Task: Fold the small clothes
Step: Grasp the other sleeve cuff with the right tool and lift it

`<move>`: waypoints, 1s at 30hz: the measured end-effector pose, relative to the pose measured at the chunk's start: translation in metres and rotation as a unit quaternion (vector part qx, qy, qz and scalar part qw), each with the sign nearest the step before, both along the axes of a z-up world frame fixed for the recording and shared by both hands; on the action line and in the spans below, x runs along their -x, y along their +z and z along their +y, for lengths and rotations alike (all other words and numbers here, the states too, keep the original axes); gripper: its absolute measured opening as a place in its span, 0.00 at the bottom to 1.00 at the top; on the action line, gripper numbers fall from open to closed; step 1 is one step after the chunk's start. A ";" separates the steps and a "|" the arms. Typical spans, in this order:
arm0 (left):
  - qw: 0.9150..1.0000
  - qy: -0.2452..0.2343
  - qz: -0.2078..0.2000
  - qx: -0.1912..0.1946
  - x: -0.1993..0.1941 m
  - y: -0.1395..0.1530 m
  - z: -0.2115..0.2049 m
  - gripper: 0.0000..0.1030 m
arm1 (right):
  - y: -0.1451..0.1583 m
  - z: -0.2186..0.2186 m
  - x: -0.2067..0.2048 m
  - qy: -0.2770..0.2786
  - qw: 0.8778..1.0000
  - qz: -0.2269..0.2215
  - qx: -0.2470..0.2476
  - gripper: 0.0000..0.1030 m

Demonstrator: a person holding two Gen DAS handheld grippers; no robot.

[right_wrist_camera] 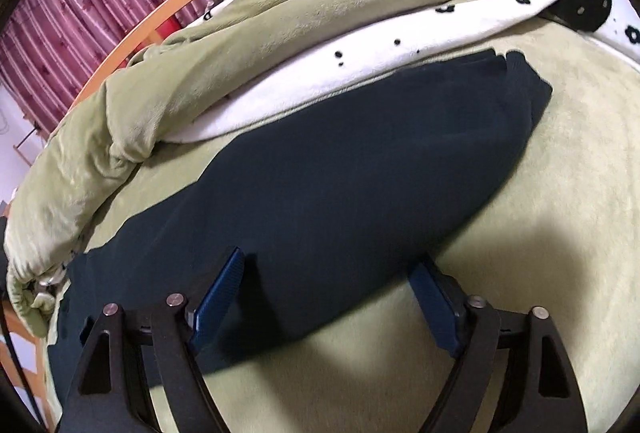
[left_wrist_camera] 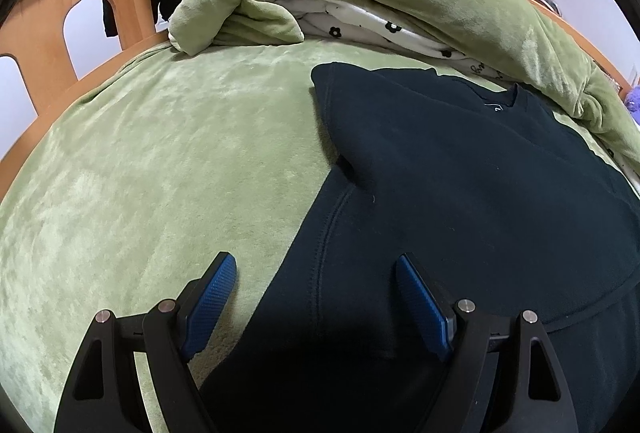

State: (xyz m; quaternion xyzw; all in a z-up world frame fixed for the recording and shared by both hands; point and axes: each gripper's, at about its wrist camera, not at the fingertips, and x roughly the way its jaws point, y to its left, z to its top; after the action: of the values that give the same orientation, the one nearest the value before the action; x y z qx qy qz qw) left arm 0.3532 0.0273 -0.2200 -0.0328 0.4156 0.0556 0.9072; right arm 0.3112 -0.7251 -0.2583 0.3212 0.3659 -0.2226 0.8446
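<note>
dark shirt (left_wrist_camera: pixel 460 193) spread flat on the green bed (left_wrist_camera: pixel 140 173), long axis running away from both hand-held grippers. left hand-held gripper (left_wrist_camera: pixel 316 273) spread wide, straddling the side edge; right hand-held gripper (right_wrist_camera: pixel 332 273) spread too, empty, over the opposite edge, about equally near.

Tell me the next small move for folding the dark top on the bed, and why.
Probably lower the left tool and close it on the dark top at its near edge. Both tools are open and hold nothing; the top lies flat on the green blanket, and its side edge runs between the left tool's fingers. The right tool likewise straddles the far side edge.
</note>
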 end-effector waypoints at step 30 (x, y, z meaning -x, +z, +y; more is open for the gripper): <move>0.995 0.003 -0.019 0.102 0.018 0.031 0.069 0.79 | 0.122 0.547 -0.126 0.357 0.903 0.005 0.239 0.12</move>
State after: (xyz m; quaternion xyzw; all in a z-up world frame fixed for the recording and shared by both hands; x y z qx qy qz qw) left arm 0.3350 0.0960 -0.1893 -0.1279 0.4020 0.0149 0.9066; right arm 0.4367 -0.1782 -0.1363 -0.0442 0.3963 0.0117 0.9170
